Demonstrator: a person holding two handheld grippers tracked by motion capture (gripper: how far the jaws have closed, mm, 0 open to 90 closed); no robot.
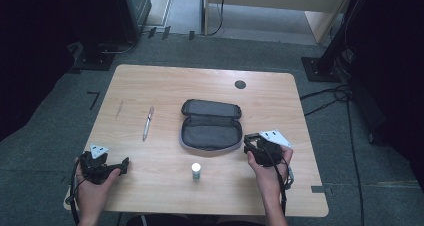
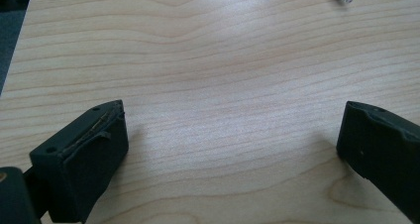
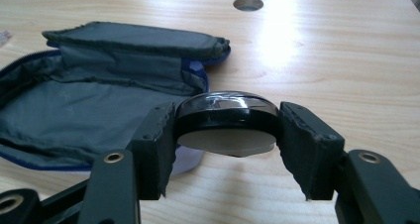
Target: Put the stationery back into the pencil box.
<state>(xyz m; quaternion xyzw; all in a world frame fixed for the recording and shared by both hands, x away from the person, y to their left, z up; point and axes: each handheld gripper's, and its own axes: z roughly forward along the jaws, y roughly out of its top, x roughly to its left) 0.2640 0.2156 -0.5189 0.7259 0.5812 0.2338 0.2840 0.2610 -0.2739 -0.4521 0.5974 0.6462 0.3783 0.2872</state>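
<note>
Black and glossy, with a pale flat underside, the small round disc-shaped object (image 3: 227, 122) sits pinched between the two pads of the right gripper (image 3: 227, 149), held level and clear of the table (image 3: 346, 60); in the right gripper view its rim is pressed on both sides by the pads, so those tongs are closed on it at a middling width. What exactly the round thing is I cannot tell. Just beyond it and off to the left in that view lies the grey pencil case (image 3: 99, 100), unzipped and folded open, its hollow lower half facing up. In the high view the right gripper (image 1: 260, 147) hovers just beside the case's near right corner, so the open case (image 1: 211, 125) lies ahead and toward the middle of the table from the held thing. The case's long axis runs across the table, left to right. My guess is that the next move carries the round object inward over the lower half, and the right hand is by far the nearer one. Further out stand a small white-capped bottle (image 1: 196, 171) near the front edge and a pen (image 1: 148, 123) left of the case. The left gripper (image 1: 107, 167) rests well apart at the table's near left corner, its tongs spread wide over bare wood with nothing between them
</note>
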